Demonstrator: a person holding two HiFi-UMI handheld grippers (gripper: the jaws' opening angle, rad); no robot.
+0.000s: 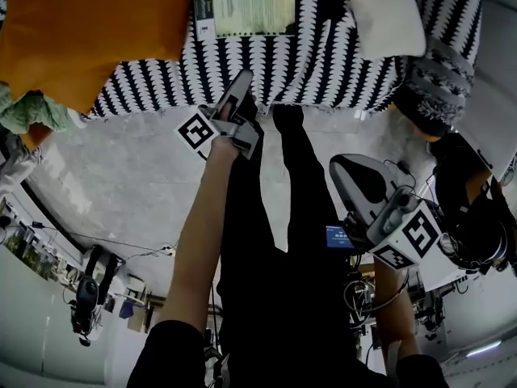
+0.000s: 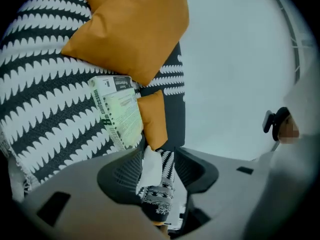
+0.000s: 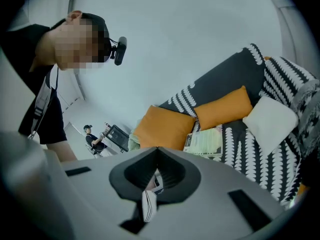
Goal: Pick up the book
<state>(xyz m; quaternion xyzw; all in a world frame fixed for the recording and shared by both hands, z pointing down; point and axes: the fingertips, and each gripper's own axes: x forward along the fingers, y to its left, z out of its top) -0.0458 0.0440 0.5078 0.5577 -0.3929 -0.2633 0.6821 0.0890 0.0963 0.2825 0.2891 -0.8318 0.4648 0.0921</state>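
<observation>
The book (image 1: 245, 6), pale green with a dark spine edge, lies flat on the black-and-white patterned sofa (image 1: 323, 63), between an orange cushion and a white one. My left gripper (image 1: 241, 83) hangs in front of the sofa's front edge, just short of the book, and points toward it. In the left gripper view its jaws (image 2: 159, 154) stand open with nothing between them, and the book (image 2: 120, 111) lies ahead and to the left. My right gripper (image 1: 355, 180) hangs lower, away from the sofa, its jaws (image 3: 157, 151) shut and empty. The book (image 3: 205, 143) shows far ahead of it.
A large orange cushion (image 1: 89, 23) lies left of the book, a white cushion (image 1: 388, 14) to its right, then a grey patterned cushion (image 1: 440, 63). A smaller orange cushion (image 2: 152, 116) sits beside the book. Pale floor (image 1: 121, 184) lies below. Someone sits at a desk far off (image 3: 92, 136).
</observation>
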